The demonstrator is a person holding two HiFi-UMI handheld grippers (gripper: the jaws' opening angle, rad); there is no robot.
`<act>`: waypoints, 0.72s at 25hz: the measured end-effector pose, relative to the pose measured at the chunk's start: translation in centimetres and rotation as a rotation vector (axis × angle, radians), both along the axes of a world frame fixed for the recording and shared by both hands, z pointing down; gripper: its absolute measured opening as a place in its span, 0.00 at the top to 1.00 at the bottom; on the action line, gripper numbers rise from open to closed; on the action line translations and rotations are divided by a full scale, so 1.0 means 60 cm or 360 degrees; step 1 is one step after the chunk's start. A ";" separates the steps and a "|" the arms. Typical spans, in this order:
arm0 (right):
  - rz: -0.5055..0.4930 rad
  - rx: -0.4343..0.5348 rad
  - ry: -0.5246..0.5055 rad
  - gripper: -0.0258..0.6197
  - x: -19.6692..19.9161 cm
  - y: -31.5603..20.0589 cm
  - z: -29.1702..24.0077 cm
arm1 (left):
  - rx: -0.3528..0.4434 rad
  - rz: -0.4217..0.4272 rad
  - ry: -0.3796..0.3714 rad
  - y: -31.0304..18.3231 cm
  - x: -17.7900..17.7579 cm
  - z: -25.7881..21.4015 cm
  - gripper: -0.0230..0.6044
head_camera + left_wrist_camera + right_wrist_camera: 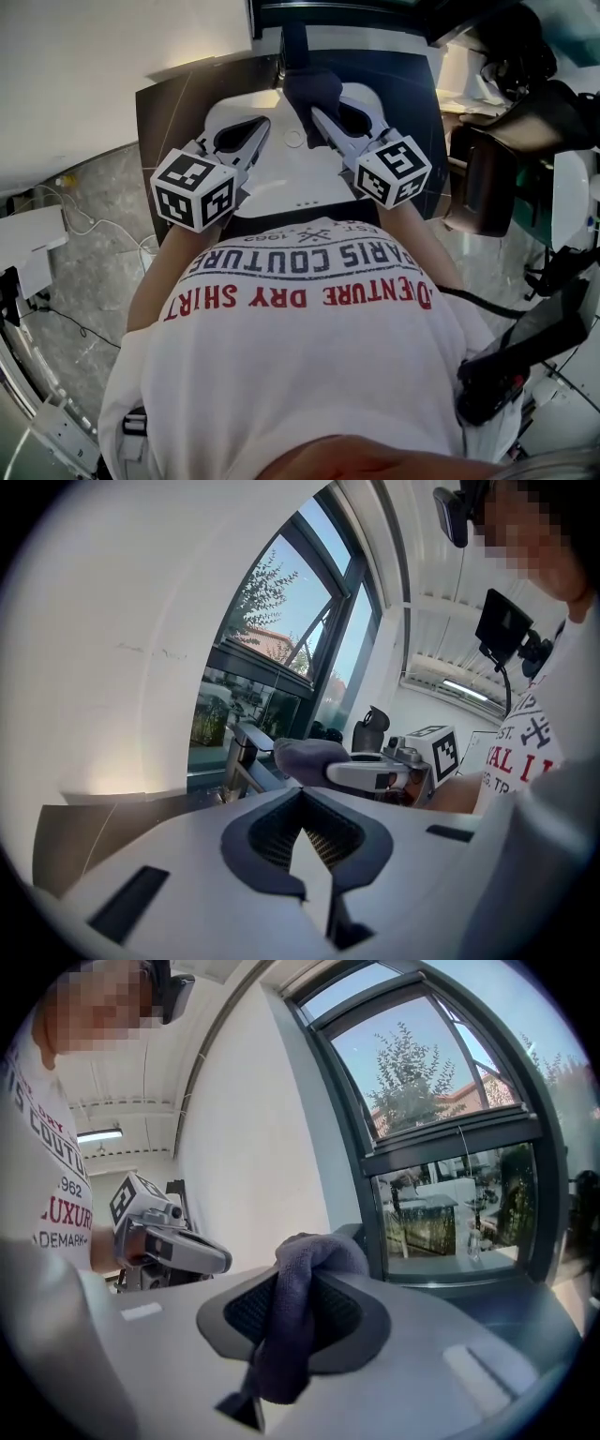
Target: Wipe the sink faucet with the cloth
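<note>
Two grippers are held just beyond the person's white shirt, whose red and grey print fills the lower part of the head view. Each gripper carries its marker cube closest to the body and points away from the person, over the white sink.

The left gripper hangs over the left side of the basin. Its jaws are pressed together, the ribbed pads meet in one line, and nothing is between them. The right gripper is just beside it, on the right, and a little farther forward. Its jaws are clamped on the dark grey-purple cloth. One end of the cloth hangs down between the pads, and the rest makes a round bunch in front of the fingertips.

That bunch lies at the far edge of the sink, against the dark faucet, which stands upright behind it. A dark counter surrounds the basin. Farther back is a large window with a dark frame, and through it a tree and a blue sky can be seen.
</note>
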State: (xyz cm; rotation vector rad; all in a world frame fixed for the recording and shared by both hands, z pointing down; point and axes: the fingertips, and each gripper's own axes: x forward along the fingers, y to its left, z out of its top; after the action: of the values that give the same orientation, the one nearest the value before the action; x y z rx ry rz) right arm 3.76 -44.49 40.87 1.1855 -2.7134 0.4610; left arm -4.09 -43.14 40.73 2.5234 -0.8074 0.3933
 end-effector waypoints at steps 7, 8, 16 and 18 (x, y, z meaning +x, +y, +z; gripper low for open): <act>-0.0021 -0.0076 0.0065 0.85 -0.011 -0.025 0.048 | -0.0023 -0.0005 -0.0006 -0.008 -0.006 0.011 0.96; -0.0018 -0.0078 0.0070 0.85 -0.012 -0.035 0.052 | -0.0028 -0.0005 -0.0005 -0.009 -0.006 0.012 0.96; 0.0006 -0.0093 0.0083 0.85 -0.015 -0.106 0.076 | -0.0031 -0.0031 -0.0023 -0.022 -0.022 0.017 0.96; 0.0013 -0.0088 0.0065 0.85 -0.016 -0.119 0.075 | -0.0036 -0.0035 -0.0026 -0.024 -0.023 0.021 0.96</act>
State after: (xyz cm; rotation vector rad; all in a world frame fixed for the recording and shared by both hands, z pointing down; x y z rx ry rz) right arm 2.79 -51.63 45.37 1.1794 -2.6442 0.5040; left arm -5.48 -44.57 41.97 2.4912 -0.8314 0.4142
